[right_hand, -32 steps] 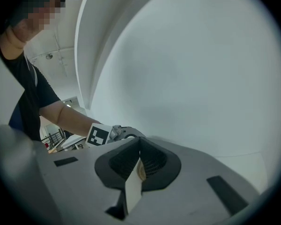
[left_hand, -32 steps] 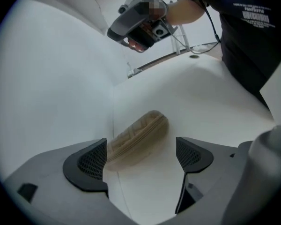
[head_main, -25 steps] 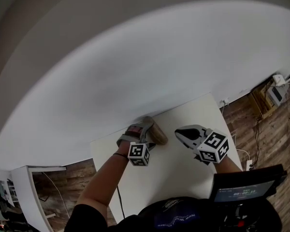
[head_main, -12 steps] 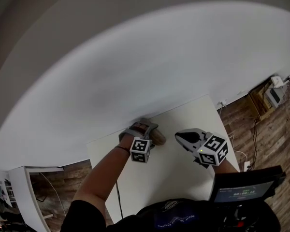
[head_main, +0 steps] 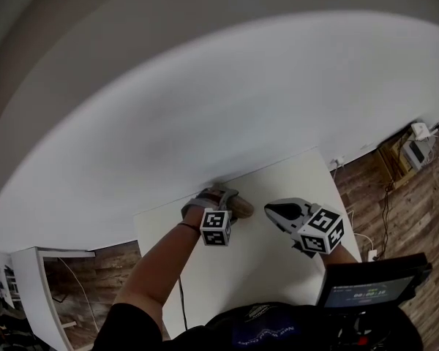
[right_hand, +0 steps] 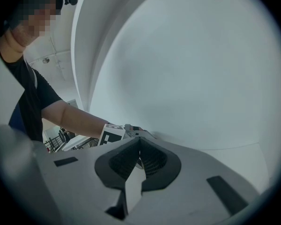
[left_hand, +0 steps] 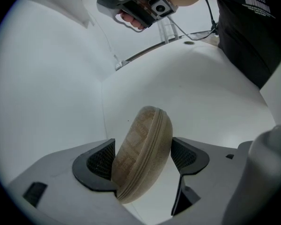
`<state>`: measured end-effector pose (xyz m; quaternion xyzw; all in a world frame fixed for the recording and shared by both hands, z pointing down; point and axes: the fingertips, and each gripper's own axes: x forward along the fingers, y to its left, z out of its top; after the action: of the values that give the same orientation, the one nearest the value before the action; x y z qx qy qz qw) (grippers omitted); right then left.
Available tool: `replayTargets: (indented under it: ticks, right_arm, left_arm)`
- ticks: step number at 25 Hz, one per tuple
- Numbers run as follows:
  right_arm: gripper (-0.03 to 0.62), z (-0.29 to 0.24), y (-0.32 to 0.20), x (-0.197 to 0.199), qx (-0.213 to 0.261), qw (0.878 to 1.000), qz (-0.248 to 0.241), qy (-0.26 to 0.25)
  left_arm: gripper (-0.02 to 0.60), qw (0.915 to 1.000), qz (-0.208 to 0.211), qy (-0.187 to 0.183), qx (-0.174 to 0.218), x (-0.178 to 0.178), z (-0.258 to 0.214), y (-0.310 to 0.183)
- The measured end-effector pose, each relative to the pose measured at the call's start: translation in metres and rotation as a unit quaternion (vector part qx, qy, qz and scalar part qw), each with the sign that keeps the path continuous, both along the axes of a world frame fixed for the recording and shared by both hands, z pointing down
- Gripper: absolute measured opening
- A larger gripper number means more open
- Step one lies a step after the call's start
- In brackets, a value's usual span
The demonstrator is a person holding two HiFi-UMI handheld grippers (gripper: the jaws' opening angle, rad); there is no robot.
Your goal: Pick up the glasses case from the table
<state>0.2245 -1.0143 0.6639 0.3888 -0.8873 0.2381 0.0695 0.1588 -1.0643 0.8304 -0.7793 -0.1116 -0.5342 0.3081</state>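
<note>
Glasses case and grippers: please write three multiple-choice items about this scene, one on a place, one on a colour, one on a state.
1. Where is the glasses case?
A. between the jaws of the left gripper
B. on the floor
C. inside a drawer

2. What colour is the glasses case?
A. blue
B. tan
C. black

3. How do the jaws of the right gripper stand?
A. wide apart
B. shut on a cable
C. shut together, empty

Key:
1 A: the left gripper view shows it between the jaws, which have just been closing and meet its sides.
2 B: its woven shell is tan.
3 C: the right gripper view shows the jaws touching, with nothing between them.
</note>
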Motion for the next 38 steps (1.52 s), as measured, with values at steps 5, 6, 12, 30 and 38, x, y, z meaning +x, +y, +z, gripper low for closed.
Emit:
replayTargets:
  ticks: [5,6,12,30,38]
  right_arm:
    - [0.000,-0.010,0.005,0.000,0.004,1.000,0.000,0.006]
    - [0.000,-0.012,0.006,0.000,0.004,1.000,0.001,0.007]
    - [0.000,-0.027,0.009,-0.008,0.008,1.000,0.007,0.014]
    - [0.000,-0.106,0.050,-0.065,0.031,0.999,0.006,0.037]
    - [0.000,-0.147,0.067,-0.106,0.045,0.998,0.010,0.034]
  left_arm:
    - [0.359,0.9974,-0.065,0.020,-0.023,-0.015,-0.021,0.000]
    - [0.356,0.9960,-0.079,0.031,-0.026,-0.018,-0.027,0.000]
    - [0.348,0.9873,-0.133,0.077,-0.039,-0.049,-0.068,0.003]
    - [0.334,0.9471,-0.236,0.213,-0.047,-0.155,-0.178,0.052]
    - [0.334,0.9047,-0.282,0.310,-0.076,-0.212,-0.243,0.081]
